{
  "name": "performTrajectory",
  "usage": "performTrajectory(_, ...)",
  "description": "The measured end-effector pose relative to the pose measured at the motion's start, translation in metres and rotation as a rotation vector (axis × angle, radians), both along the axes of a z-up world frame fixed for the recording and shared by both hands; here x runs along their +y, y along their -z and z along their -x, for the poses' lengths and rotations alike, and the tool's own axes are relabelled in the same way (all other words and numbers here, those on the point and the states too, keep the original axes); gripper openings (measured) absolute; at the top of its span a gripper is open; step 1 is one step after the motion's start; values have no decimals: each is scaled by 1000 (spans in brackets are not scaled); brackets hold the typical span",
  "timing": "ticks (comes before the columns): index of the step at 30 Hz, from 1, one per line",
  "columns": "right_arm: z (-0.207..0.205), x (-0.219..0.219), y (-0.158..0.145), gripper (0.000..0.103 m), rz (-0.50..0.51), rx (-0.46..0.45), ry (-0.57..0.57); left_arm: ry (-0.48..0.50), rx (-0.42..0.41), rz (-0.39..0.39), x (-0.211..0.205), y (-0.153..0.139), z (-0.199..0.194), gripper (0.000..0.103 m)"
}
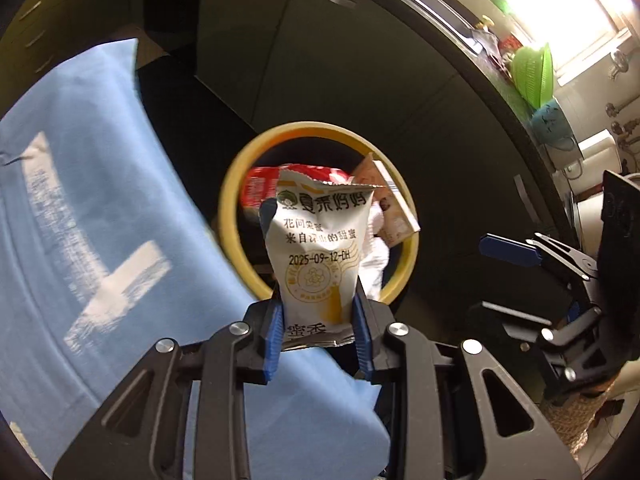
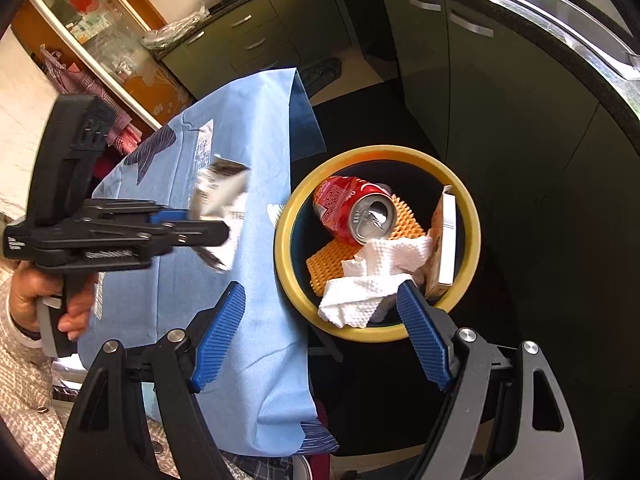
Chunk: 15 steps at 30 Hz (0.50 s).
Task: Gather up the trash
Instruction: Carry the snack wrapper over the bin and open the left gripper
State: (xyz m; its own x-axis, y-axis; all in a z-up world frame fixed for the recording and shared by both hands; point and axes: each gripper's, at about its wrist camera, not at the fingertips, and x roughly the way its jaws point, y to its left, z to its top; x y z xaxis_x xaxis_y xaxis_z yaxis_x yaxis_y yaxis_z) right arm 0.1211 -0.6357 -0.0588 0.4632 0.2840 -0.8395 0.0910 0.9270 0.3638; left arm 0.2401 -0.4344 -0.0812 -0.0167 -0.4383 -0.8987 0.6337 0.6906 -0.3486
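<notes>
My left gripper (image 1: 318,312) is shut on a white snack wrapper (image 1: 320,248) with Chinese print, held in front of the yellow-rimmed trash bin (image 1: 234,216). In the right wrist view the left gripper (image 2: 208,224) holds the wrapper (image 2: 220,192) above the blue cloth, left of the bin (image 2: 474,232). The bin holds a red soda can (image 2: 352,208), an orange mesh pad (image 2: 332,260), white paper towel (image 2: 372,280) and a small box (image 2: 446,240). My right gripper (image 2: 320,328) is open and empty, low over the bin's near rim.
A blue cloth (image 2: 248,280) covers the table left of the bin. Dark green kitchen cabinets (image 2: 500,120) curve behind and right. The counter carries a green colander (image 1: 534,74) and a blue bowl (image 1: 554,120). The right gripper (image 1: 520,276) shows at the left wrist view's right.
</notes>
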Motion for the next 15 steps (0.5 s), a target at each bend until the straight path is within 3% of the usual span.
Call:
performTrajectory(8,26,-38,-7,77,-13,-28,76,231,-39,-55,-80,34,36,30)
performTrajectory(15,30,-45,-4,77,-28,-26,83,304,-145,-170,-106,59,33,30)
